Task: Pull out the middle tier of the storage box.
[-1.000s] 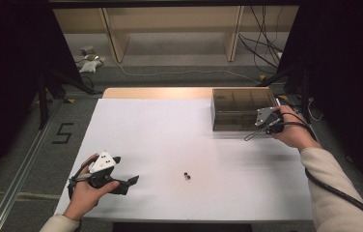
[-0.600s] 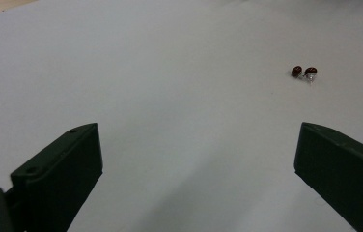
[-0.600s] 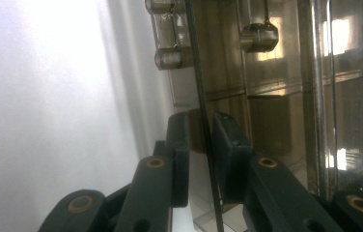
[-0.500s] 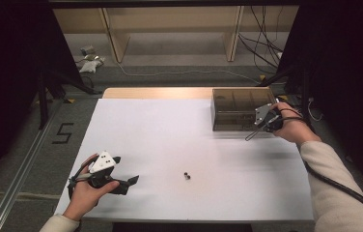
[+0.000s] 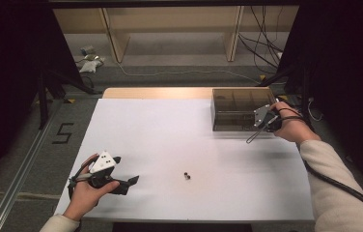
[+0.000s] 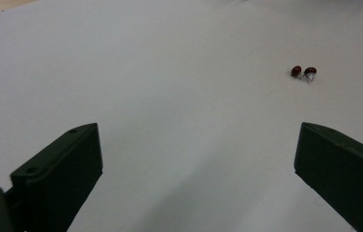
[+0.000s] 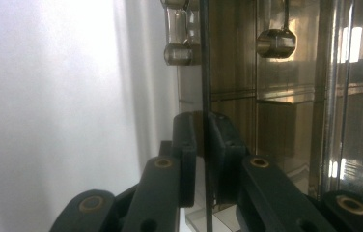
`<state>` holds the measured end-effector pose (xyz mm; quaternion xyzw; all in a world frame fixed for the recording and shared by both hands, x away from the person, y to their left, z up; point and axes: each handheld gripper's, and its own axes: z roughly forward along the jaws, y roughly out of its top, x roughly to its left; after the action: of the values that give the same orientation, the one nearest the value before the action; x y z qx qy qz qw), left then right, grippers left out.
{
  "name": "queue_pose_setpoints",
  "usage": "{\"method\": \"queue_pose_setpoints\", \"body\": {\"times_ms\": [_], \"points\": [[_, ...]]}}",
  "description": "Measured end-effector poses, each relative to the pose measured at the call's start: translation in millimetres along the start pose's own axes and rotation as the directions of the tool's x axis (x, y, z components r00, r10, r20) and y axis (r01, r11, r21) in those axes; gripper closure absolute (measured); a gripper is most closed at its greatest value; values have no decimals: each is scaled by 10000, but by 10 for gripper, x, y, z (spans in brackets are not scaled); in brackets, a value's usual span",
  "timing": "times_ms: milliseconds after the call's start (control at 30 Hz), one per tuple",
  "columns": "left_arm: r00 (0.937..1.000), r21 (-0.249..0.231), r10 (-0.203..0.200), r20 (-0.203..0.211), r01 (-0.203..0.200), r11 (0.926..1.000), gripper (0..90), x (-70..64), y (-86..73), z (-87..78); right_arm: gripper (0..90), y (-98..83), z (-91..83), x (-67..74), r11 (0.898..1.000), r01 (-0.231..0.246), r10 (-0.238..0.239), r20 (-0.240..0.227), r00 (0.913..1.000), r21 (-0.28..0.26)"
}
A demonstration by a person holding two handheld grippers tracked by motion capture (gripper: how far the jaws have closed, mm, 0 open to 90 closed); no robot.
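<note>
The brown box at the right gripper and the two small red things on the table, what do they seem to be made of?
The box looks like smoke-tinted clear plastic, glossy: dividers show through its walls, and its thin edge, between the right gripper jaws, carries reflections. The two small red things look like shiny beads, perhaps glass or glazed plastic, one with a clear stub; too small to be sure.

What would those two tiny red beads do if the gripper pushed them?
The red beads look round, so they would probably roll across the smooth white table. They seem very small and light, so the left gripper, with its jaws wide open, might struggle to pinch them.
</note>
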<state>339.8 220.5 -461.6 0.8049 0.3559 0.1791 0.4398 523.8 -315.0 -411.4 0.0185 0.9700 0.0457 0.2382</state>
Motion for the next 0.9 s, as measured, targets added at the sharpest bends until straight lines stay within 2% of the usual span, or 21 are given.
{"method": "queue_pose_setpoints", "body": {"times_ms": [900], "points": [[10000, 12, -37, 16, 37, 10000, 28, -2, -2, 3, 844, -11, -54, 59, 9998, 9, -17, -382, 9993, -211]]}}
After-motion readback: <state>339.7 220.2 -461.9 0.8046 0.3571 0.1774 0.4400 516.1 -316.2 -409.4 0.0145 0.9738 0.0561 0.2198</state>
